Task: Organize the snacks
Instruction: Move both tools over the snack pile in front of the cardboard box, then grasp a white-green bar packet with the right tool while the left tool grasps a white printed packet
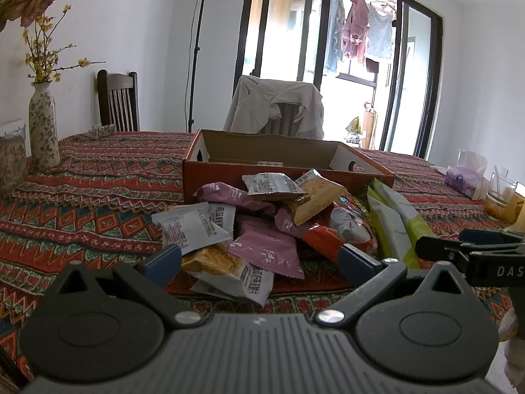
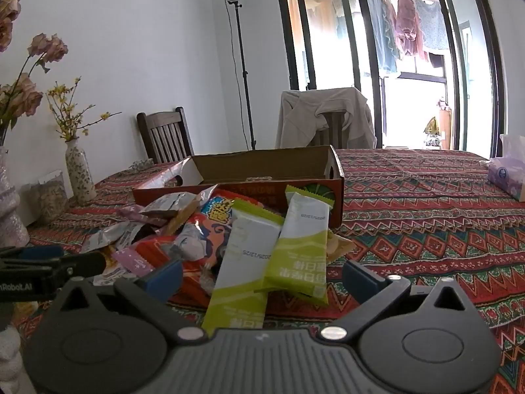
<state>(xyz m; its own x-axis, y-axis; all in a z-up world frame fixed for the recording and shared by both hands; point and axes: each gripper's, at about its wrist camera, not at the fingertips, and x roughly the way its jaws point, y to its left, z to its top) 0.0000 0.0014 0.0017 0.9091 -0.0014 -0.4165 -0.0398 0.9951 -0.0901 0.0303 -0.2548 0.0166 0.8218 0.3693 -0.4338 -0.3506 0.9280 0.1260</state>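
From the left wrist, the snacks (image 1: 262,223) are still lying in a heap before the box (image 1: 288,161), which is looking nearly empty; the left gripper (image 1: 262,259) is standing wide open, holding nothing.

From the right wrist, the right gripper (image 2: 262,279) is also gaping empty over two green packets (image 2: 279,252); free tablecloth (image 2: 426,229) is lying rightward.

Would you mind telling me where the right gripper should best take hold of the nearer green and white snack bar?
Probably across its narrow width near the near end. The nearer green and white bar lies flat atop the pile, pointing lengthwise at the open right gripper, its near end between the jaws, so come straight forward and slightly down.
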